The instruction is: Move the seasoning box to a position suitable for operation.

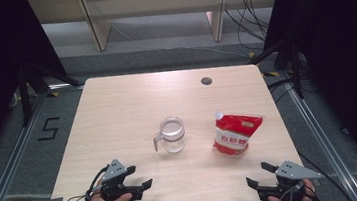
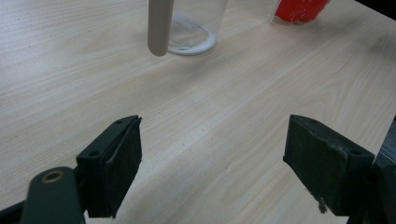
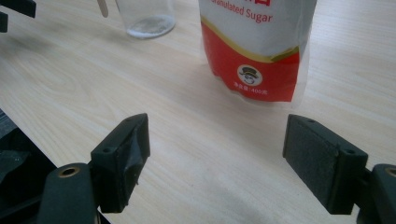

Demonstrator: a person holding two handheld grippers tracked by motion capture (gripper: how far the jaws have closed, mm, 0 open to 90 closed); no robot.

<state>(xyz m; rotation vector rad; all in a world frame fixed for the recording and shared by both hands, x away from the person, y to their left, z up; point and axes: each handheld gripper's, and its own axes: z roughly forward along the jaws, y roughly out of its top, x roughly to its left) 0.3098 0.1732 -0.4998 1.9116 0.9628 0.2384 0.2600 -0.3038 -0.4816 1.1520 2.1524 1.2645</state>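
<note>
The wooden table [image 1: 117, 112] carries two things near its middle: a red and white sugar bag [image 1: 235, 133] and, to its nine o'clock side and just apart from it, a clear glass jug [image 1: 172, 134] with a grey handle. The bag stands upright, so its long axis goes up from the table, with a spout at the top corner. The jug also stands upright, and its handle points to about eight o'clock, toward the person's left side.

The right gripper [image 1: 258, 174] rests at the near edge, and the bag lies from it at about eleven o'clock, straight ahead in the right gripper view. The left gripper [image 1: 139, 177] is near the same edge, and the jug lies from it at about one o'clock. So the right hand is nearer to the bag and the left hand nearer to the jug. Both grippers have their jaws wide apart and hold nothing.
</note>
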